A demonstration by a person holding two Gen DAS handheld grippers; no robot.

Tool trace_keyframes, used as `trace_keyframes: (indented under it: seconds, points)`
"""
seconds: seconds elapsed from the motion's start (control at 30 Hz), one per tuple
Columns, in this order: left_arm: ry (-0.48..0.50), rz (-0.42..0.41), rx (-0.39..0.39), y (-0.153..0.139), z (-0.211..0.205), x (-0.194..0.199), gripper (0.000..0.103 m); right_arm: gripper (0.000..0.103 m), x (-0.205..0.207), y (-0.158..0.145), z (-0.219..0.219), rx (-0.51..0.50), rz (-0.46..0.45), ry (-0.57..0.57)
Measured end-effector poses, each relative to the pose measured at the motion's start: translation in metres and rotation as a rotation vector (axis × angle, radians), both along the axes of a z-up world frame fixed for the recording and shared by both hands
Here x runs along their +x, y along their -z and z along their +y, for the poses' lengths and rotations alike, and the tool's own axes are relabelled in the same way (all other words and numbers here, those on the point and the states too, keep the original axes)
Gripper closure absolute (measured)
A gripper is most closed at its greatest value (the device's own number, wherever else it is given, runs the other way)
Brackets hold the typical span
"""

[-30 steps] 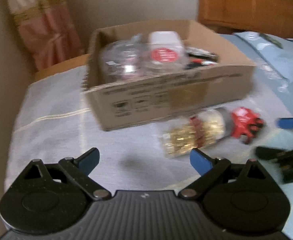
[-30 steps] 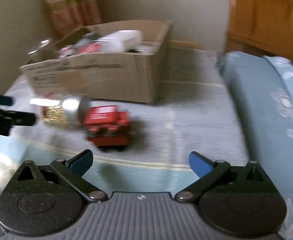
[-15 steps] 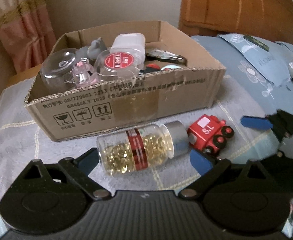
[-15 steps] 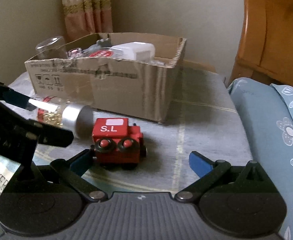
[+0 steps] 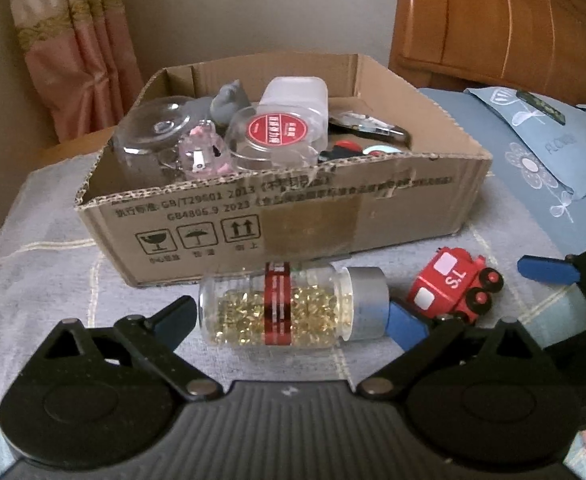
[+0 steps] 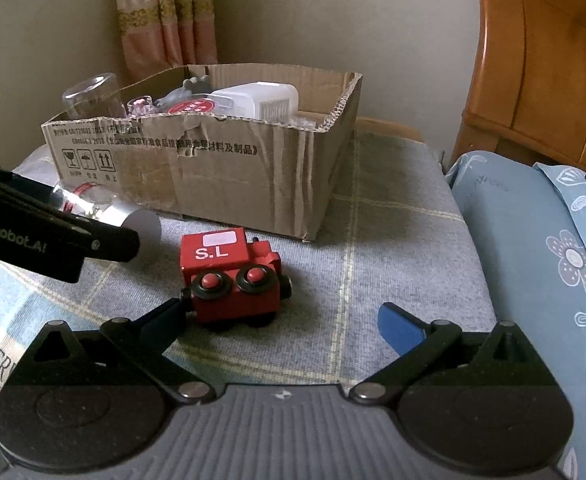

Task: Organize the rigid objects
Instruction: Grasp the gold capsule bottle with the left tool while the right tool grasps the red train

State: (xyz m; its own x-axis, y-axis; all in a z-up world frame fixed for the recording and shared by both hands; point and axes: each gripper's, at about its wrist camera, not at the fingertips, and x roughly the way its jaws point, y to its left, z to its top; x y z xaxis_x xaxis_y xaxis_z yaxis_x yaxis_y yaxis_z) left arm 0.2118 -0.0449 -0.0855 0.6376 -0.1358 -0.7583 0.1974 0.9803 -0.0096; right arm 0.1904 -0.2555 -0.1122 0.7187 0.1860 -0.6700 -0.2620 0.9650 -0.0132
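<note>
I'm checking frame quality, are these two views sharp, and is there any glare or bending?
Left wrist view: sharp, soft glare on the clear capsule bottle, fisheye bends the brown cardboard box. Right wrist view: sharp, red toy train crisp, edges curved.

Cardboard box walled off the far side, packed full, jars above the rim. Pill bottle lay just in front of it, toy train beside the cap, possibly touching. Cloth right of the train was open. Left gripper crowded the bottle side.
</note>
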Motion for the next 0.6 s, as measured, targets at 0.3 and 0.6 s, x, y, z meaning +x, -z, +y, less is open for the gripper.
trace_keyframes:
  seconds: [0.3,0.6]
  points:
    - [0.011,0.004,0.032,0.009,-0.007,0.011,0.004,0.000,0.012,-0.002,0.009,-0.005,0.013,-0.054]
    - [0.035,0.002,0.002,0.009,-0.003,0.013,0.006,0.005,0.017,-0.004,0.017,-0.017,0.004,-0.110]
